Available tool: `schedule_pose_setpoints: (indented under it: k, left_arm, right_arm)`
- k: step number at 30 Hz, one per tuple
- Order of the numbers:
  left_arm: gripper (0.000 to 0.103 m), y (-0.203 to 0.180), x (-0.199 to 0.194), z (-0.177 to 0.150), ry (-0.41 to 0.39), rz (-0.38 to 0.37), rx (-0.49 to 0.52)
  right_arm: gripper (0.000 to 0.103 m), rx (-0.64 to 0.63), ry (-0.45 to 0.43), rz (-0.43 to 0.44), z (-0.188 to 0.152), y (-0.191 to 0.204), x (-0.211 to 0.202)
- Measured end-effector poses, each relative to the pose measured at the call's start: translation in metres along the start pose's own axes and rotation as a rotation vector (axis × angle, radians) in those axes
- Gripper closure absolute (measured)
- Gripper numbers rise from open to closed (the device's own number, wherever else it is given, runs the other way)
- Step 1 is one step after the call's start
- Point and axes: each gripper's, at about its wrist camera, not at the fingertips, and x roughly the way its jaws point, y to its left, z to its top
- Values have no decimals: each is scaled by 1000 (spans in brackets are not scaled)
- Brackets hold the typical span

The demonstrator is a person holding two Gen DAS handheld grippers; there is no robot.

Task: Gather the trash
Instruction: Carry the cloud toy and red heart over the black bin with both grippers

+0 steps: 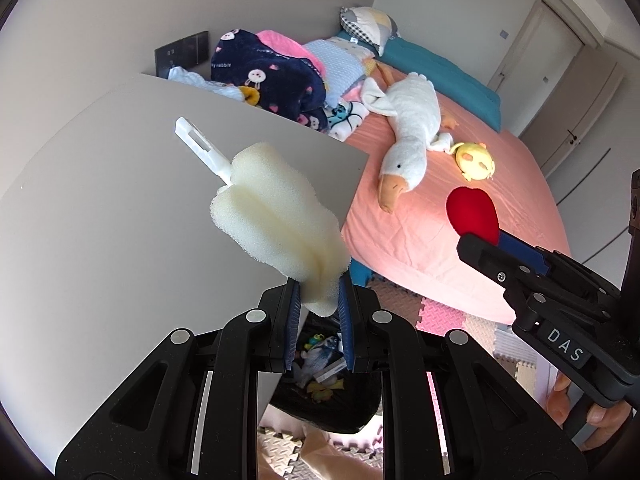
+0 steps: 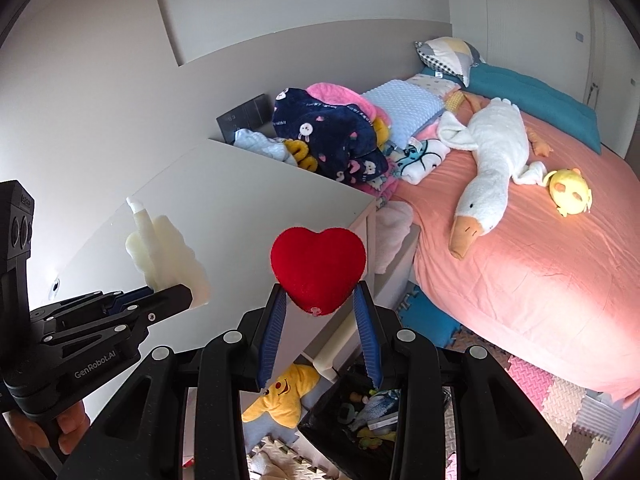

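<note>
My left gripper point(image 1: 319, 300) is shut on the tip of a cream sponge brush point(image 1: 276, 216) with a white plastic handle, held up over the grey cabinet top point(image 1: 120, 220). It also shows in the right wrist view point(image 2: 168, 248). My right gripper point(image 2: 320, 300) is shut on a red plush heart point(image 2: 318, 268), held in the air; the heart shows in the left wrist view point(image 1: 474, 210) too. Below both grippers stands a black trash bin point(image 2: 344, 436) holding several small items; it also shows in the left wrist view point(image 1: 324, 400).
A bed with a pink sheet point(image 2: 540, 260) lies to the right, with a white goose plush point(image 2: 492, 168), a yellow chick plush point(image 2: 570, 192) and piled blankets point(image 2: 332, 136). A yellow star plush point(image 2: 280, 396) lies on the foam floor mats point(image 2: 560, 400) beside the bin.
</note>
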Motion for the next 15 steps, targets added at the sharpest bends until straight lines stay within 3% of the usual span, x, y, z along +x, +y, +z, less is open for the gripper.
schedule_pose_setpoints:
  k: [15]
  left_arm:
    - [86, -45, 10, -1, 29, -68, 96]
  right_arm:
    - [66, 76, -33, -71, -15, -37, -31]
